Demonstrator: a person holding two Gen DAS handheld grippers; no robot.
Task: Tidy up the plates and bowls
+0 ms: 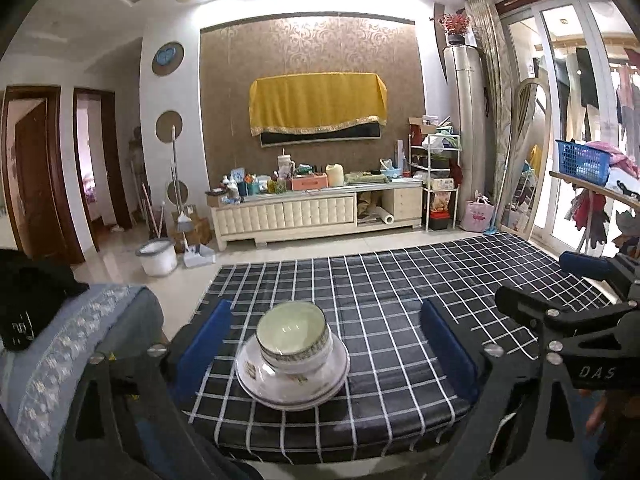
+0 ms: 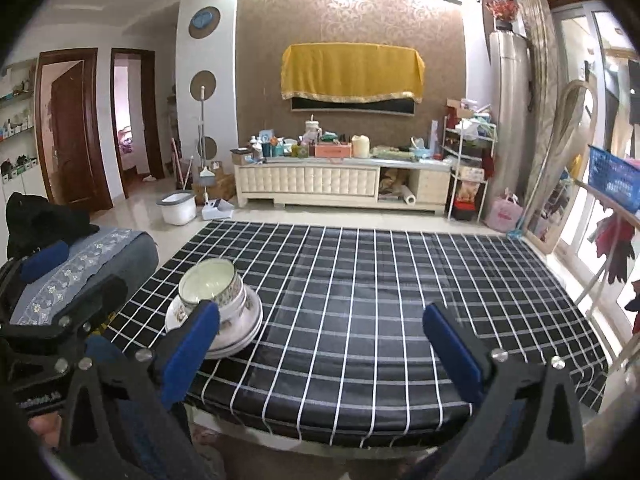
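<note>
From your left wrist camera, your left gripper has its blue fingers spread wide and released, flanking without touching the stacked bowls that sit on the plates near the front edge of the checked desk. From your right wrist camera, your right gripper is likewise released over bare desk, the stack behind its left finger

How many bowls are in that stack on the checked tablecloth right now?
2 that I can make out: a top bowl with a patterned rim, nested in a lower bowl just beneath it. Both sit on stacked plates near the table's front left. More bowls could be hidden inside.
</note>
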